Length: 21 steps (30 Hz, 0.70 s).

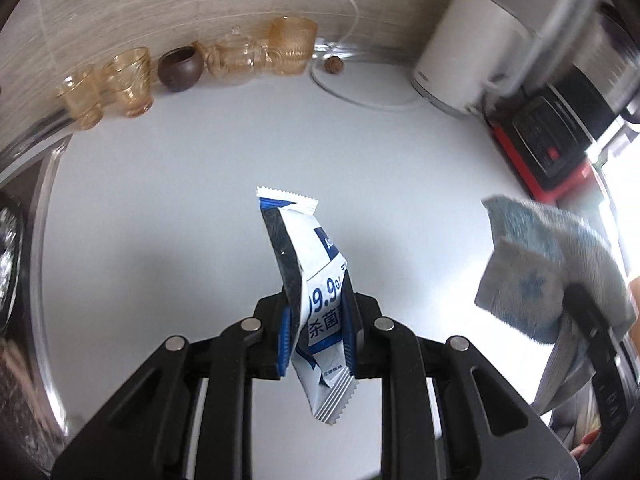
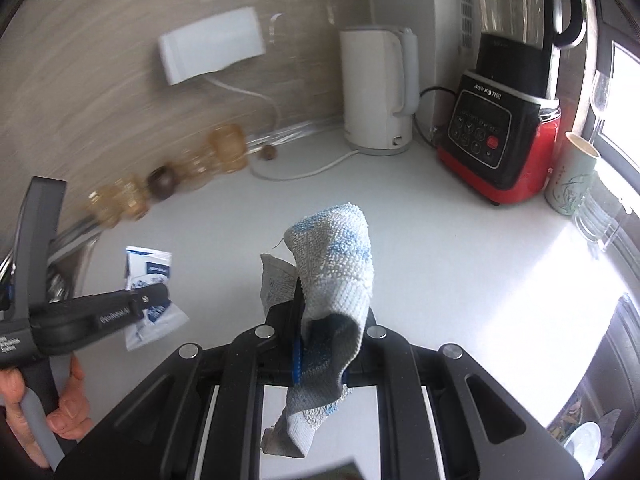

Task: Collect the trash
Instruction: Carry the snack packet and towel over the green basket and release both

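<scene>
Left tongs (image 1: 316, 320): blue pads pinched tight on a white-and-blue wrapper (image 1: 308, 280), held clear above the white bench (image 1: 180, 200). Wrapper stands up between the pads, serrated top edge toward the kettle (image 1: 464, 52), crumpled lower end hanging back toward the camera.

Right tongs (image 2: 320, 344): clamped fully on a grey-white cloth (image 2: 340, 264) with blue flecks. Cloth folds over the tips and droops below them, also off the bench. From the left view it shows blurred, right of the wrapper.

From the right view the left tongs sit far left of the kettle, a hand (image 2: 60, 408) on their grip, wrapper visible at their tips.

Kettle stands at the back wall. Left of it along the wall: a white cord (image 2: 304, 168), a small brown nut (image 1: 331, 65), a row of amber glasses (image 1: 256, 56) and a dark brown cup (image 1: 180, 69). Right of the kettle: a red-and-black blender (image 2: 496, 136), then a pale printed cup (image 2: 572, 176) by the window. Sink rim (image 1: 40, 208) lies far left of the kettle.
</scene>
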Each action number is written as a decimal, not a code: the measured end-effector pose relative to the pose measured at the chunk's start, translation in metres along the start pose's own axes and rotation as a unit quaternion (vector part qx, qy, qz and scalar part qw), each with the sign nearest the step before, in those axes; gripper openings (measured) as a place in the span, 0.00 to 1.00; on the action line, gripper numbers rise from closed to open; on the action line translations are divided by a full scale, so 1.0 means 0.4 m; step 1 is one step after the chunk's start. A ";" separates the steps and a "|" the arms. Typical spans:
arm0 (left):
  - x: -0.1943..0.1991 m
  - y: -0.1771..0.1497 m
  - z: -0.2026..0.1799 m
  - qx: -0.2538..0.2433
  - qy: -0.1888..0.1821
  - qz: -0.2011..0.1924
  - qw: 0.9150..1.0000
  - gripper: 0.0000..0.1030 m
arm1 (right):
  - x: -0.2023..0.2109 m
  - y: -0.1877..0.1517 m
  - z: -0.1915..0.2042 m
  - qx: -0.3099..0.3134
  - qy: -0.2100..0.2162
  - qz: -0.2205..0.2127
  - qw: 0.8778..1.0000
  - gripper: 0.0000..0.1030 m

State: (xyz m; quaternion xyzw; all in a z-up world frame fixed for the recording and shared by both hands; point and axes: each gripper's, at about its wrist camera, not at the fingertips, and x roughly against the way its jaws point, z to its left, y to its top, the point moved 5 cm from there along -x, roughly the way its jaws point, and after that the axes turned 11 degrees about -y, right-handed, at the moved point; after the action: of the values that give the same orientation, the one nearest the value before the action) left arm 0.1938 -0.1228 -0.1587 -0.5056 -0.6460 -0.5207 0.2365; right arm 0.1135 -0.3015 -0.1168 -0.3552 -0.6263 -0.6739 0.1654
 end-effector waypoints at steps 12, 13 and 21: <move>0.146 -0.346 -0.045 -0.023 0.010 0.019 0.999 0.19 | 0.238 -0.244 -0.006 0.048 0.074 0.029 0.996 0.13; 0.151 -0.376 -0.050 -0.024 0.008 0.023 0.999 0.19 | 0.248 -0.266 -0.009 0.053 0.077 0.034 0.995 0.13; 0.175 -0.545 -0.114 -0.055 0.003 0.037 0.998 0.20 | 0.299 -0.408 -0.047 0.077 0.086 0.068 0.991 0.13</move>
State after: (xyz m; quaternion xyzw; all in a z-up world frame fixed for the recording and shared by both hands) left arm -0.0387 -0.1243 -0.1794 -0.5400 -0.5963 -0.5480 0.2294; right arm -0.0835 -0.2666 -0.1528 -0.3237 -0.6339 -0.6393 0.2910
